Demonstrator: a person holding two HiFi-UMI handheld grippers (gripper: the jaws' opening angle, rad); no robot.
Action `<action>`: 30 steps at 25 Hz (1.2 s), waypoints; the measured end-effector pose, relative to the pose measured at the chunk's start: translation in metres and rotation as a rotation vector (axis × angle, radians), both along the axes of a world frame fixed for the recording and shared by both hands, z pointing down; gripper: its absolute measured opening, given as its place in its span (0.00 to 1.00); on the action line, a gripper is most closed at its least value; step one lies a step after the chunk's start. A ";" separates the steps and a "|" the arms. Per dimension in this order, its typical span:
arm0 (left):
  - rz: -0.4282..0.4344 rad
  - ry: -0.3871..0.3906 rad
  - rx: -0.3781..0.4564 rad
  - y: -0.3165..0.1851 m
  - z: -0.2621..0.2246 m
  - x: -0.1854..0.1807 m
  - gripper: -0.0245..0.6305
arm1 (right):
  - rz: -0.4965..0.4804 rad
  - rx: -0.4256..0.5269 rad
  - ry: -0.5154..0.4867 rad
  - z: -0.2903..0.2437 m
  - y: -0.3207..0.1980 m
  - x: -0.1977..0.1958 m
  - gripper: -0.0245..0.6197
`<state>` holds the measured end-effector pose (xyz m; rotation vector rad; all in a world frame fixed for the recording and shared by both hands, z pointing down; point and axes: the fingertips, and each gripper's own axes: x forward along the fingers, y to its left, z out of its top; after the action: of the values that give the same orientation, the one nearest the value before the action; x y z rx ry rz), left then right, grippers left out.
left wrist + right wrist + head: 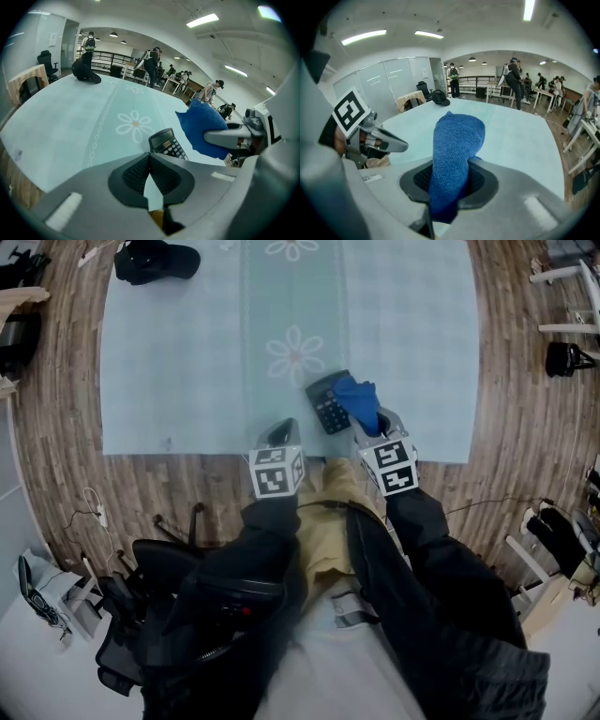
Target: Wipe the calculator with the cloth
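One dark calculator (328, 401) lay skewed on the pale tablecloth (187, 352), close to the table's near edge, with its display end pointing away from the person and its keypad facing up. Just at its right side was the blue cloth (359, 399), bunched into a thick wad that overlapped the calculator's right edge in the head view. Whether the wad actually pressed on the casing could not be told, since in the left gripper view it looked slightly raised. The right gripper (372, 424) was clamped on that cloth, the terry fabric filling the space between its jaws and standing out beyond them. The left gripper (279, 433) hung near the table's edge, left of the calculator and apart from it, with its jaws closed tip to tip on nothing. A daisy print (294, 352) sat beyond the calculator, and a black cap (155, 259) lay at the far left corner, well apart.

Wiping seemed about to begin or barely under way. The main risk, as I judged it, was that nothing pinned the calculator: a stroke pulled toward the person could slide it over the smooth tablecloth and off the near edge. A hard press might also work the keys, and a dragging wad could slip from the jaws or catch on the calculator's corner
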<state>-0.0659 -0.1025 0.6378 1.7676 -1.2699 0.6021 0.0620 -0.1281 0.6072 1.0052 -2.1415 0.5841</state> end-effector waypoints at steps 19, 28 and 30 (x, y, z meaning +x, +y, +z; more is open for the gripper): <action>-0.022 -0.003 -0.031 0.008 0.009 -0.010 0.03 | -0.141 -0.070 0.221 0.090 0.013 -0.028 0.18; -0.011 -0.004 -0.024 0.004 0.008 -0.008 0.03 | -0.208 -0.108 0.173 0.091 0.041 -0.050 0.18; -0.009 -0.005 -0.018 0.002 0.005 -0.005 0.03 | -0.223 -0.130 0.142 0.089 0.051 -0.054 0.18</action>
<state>-0.0711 -0.1001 0.6433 1.7456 -1.2718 0.6114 0.0077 -0.0772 0.6958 0.7044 -2.0272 0.5200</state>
